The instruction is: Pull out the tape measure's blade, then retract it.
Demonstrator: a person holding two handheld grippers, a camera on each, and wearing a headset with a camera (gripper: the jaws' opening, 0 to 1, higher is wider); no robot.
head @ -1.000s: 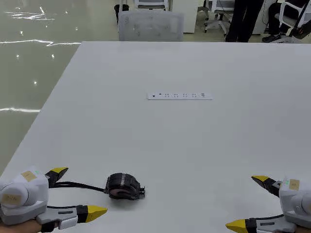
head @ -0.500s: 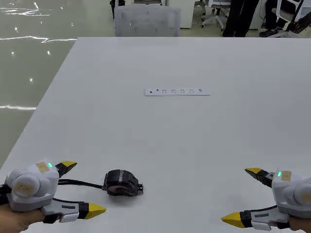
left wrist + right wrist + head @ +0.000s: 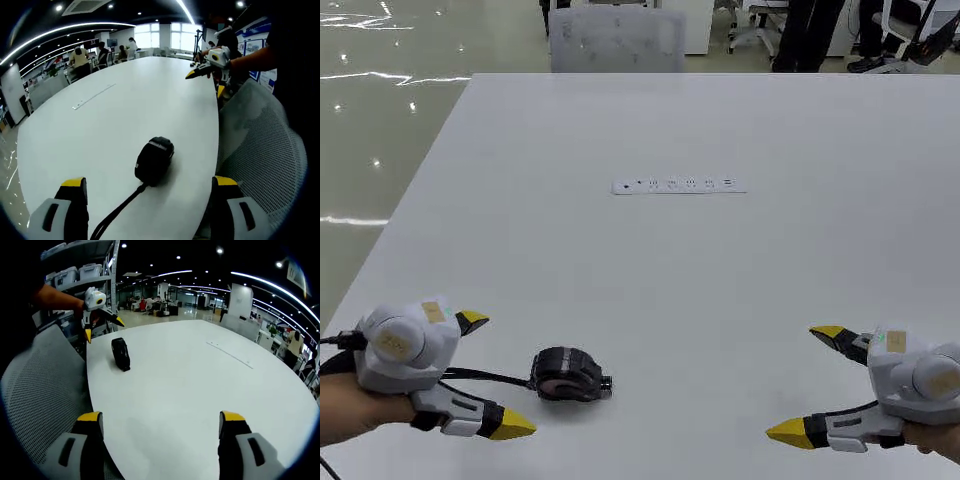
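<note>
- Desk (image 3: 720,280): a broad white surface; the tape measure and a power strip lie on it.
- Tape measure (image 3: 570,374): a dark, rounded case on the desk near its front edge, at about 7 o'clock in the head view. No blade is drawn out of it.
- Cord (image 3: 485,377): a thin black loop that runs from the case towards 9 o'clock, in among the left gripper's jaws.
- Left gripper (image 3: 498,375): held in a hand at 9 o'clock of the tape measure. Its yellow-tipped jaws are spread wide and grasp nothing.
- Left gripper view: the tape measure (image 3: 155,160) lies just ahead of the left gripper (image 3: 150,182), between the lines of the two jaws but apart from both. The cord (image 3: 117,212) trails back between them.
- Right gripper (image 3: 805,382): held at 3 o'clock of the tape measure and well apart from it. Its jaws are likewise released and bare over the desk.
- Right gripper view: the tape measure (image 3: 120,354) appears at 11 o'clock, far ahead of the right gripper (image 3: 160,416), with the left gripper (image 3: 100,315) just beyond it.
- Power strip (image 3: 679,185): a flat white bar at mid-desk, at 12 o'clock of both grippers and well apart from them.
- Chair (image 3: 615,40): a grey mesh back at the desk's far edge.
</note>
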